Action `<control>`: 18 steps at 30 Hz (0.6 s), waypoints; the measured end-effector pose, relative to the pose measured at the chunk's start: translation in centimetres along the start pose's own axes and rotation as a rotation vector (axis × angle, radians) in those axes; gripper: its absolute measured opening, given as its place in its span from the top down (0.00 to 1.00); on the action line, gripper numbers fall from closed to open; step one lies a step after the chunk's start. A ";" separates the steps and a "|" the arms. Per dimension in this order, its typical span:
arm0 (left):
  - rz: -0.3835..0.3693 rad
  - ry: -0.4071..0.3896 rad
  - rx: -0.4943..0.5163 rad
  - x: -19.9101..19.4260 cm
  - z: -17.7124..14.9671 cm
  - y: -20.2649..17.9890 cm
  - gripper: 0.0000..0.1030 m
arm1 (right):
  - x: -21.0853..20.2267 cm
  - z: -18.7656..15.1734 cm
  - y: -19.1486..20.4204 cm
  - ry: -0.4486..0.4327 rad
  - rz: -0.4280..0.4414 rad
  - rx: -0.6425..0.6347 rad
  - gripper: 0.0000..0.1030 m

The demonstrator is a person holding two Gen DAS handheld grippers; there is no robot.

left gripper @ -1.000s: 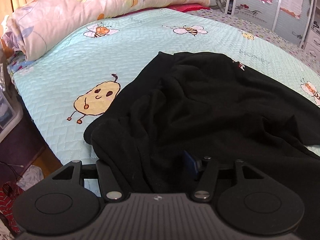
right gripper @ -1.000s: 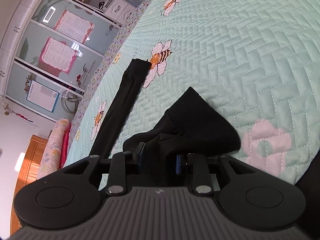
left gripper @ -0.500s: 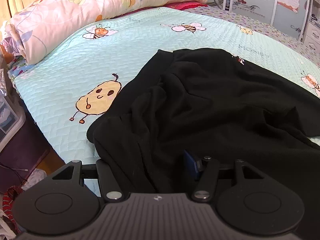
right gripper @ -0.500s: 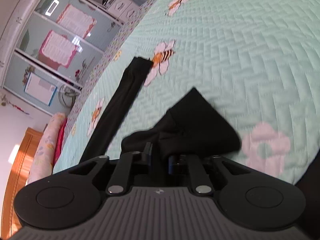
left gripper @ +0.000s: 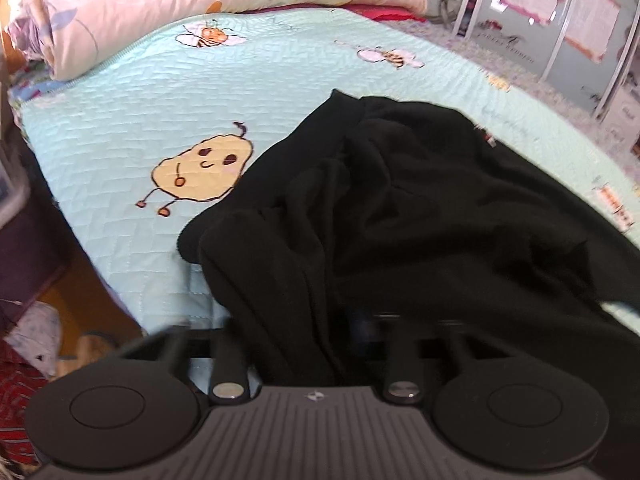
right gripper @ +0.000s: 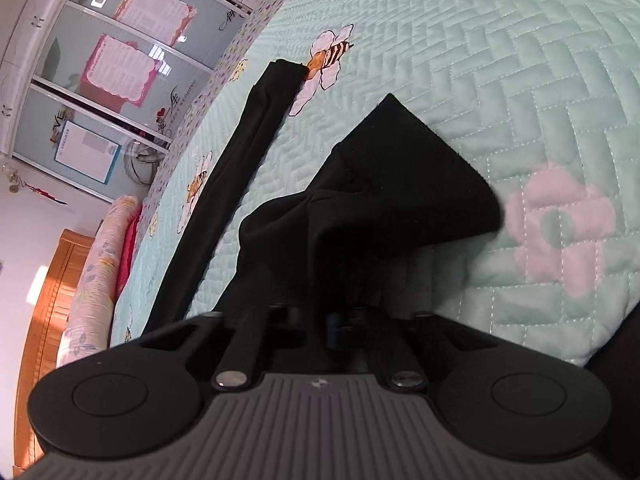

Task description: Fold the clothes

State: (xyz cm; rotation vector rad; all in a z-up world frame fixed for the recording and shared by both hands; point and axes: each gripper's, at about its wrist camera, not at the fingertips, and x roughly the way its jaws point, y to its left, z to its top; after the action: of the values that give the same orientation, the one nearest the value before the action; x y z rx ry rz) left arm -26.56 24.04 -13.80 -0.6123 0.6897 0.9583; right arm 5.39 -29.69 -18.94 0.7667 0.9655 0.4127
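A black long-sleeved garment [left gripper: 420,200] lies crumpled across a mint quilted bedspread [left gripper: 160,100]. My left gripper [left gripper: 320,320] sits at the garment's near edge, close to the bed's side. Its jaws are closing with a bunch of black cloth between them, and the cloth hides the fingertips. In the right wrist view a folded black corner [right gripper: 400,180] rises into my right gripper [right gripper: 324,320], whose jaws are closing tight on the fabric. One sleeve [right gripper: 248,140] stretches away toward a bee print.
A rolled floral quilt [left gripper: 160,4] lies along the head of the bed. Wardrobe doors with pink posters [right gripper: 120,60] stand beyond the far side. The bed's edge drops to a floor with loose clothes [left gripper: 32,332] at the left. An orange wooden headboard [right gripper: 44,280] shows.
Both grippers' jaws have drawn together on black cloth. The right gripper sank a little toward the corner. The left view has tilted and blurred, and the garment's near edge is gathered up.
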 end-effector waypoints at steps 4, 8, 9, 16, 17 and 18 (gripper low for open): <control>-0.017 -0.001 -0.028 -0.2 0.1 0.4 0.90 | -0.9 0.3 -0.3 -0.028 0.023 0.016 0.92; -0.006 0.027 -0.047 0.3 0.0 0.3 0.61 | -1.5 0.7 -1.2 -0.041 0.014 0.061 0.57; -0.006 0.025 -0.048 0.3 0.0 0.3 0.53 | -1.6 0.6 -1.5 -0.041 0.019 0.069 0.58; -0.003 0.026 -0.071 0.6 0.2 0.5 0.46 | -2.7 1.1 -4.5 -0.125 0.064 0.229 0.58; -0.004 0.027 -0.072 0.7 0.3 0.5 0.46 | -2.6 1.3 -4.8 -0.127 0.068 0.246 0.58; -0.004 0.028 -0.074 0.7 0.3 0.6 0.46 | -2.4 1.6 -5.1 -0.130 0.072 0.264 0.58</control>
State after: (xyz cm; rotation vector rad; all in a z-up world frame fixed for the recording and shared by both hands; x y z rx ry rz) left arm -26.73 24.82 -14.23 -0.6934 0.6798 0.9762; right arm 5.45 -35.27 -20.82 1.0572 0.8813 0.2966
